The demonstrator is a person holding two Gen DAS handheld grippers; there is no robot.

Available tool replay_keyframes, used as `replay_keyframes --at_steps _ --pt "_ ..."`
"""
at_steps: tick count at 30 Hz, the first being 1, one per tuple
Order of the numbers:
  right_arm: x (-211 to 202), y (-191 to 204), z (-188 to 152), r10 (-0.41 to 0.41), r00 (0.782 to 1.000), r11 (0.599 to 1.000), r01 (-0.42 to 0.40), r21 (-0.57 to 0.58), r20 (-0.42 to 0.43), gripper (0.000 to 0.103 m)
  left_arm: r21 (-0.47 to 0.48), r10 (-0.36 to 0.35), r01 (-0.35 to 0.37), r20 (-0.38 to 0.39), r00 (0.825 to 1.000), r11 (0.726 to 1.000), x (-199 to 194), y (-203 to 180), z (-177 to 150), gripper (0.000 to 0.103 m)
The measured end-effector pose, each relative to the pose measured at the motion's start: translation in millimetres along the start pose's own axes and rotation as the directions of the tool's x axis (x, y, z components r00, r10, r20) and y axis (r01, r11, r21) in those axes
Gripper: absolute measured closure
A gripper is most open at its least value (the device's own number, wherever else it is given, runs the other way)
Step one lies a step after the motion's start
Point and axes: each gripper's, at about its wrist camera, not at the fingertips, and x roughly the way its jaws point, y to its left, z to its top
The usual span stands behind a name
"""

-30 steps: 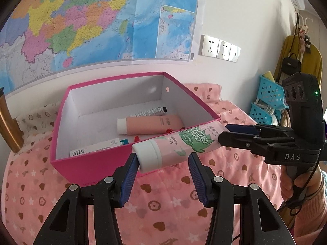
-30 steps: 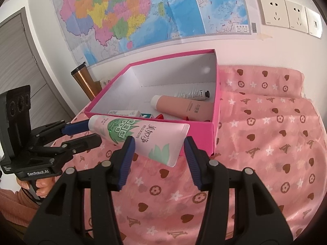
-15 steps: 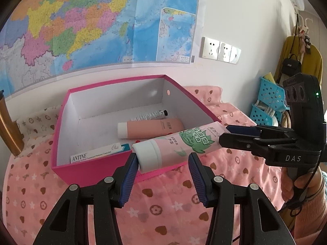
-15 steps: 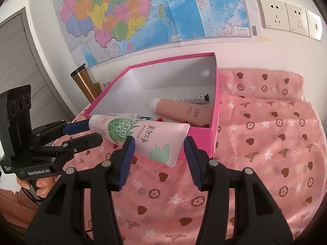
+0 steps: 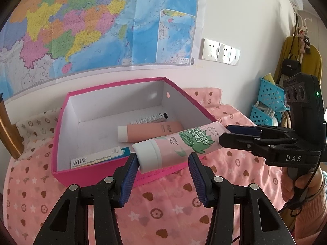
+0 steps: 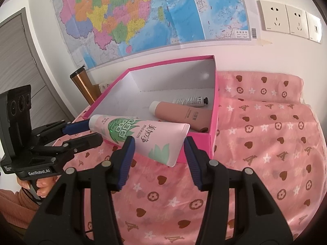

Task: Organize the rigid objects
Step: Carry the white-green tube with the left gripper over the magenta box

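A pink tube with a green leaf print and a white cap [image 5: 179, 145] [image 6: 143, 134] hangs in the air over the front edge of a magenta box [image 5: 92, 173] [image 6: 212, 147]. My left gripper [image 5: 163, 161] [image 6: 94, 132] is shut on its cap end. My right gripper [image 6: 158, 145] [image 5: 229, 134] is shut on its flat crimped end. Inside the box lie a peach tube [image 5: 153, 130] [image 6: 184, 114], a thin white tube with a black cap [image 5: 151, 118] [image 6: 190, 100] and a white carton marked ANTINE [image 5: 96, 159].
A pink patterned cloth [image 5: 163, 214] covers the surface under the box. A copper tumbler [image 6: 83, 87] stands behind the box's left side. Blue baskets [image 5: 269, 102] sit at the far right. A map and wall sockets [image 6: 286, 18] are on the wall behind.
The box sits slightly lower in both views than a second ago. Both grippers keep the same hold on the tube.
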Motion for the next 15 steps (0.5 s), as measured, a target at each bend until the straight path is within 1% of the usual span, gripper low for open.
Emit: replay_keyframes --at_steps 15 --pt "0.1 -0.6 0.9 -0.003 1.0 1.0 0.003 -0.004 0.008 0.05 0.008 0.001 -0.001 0.007 1.0 1.0 1.1 0.1 3.0 0.052"
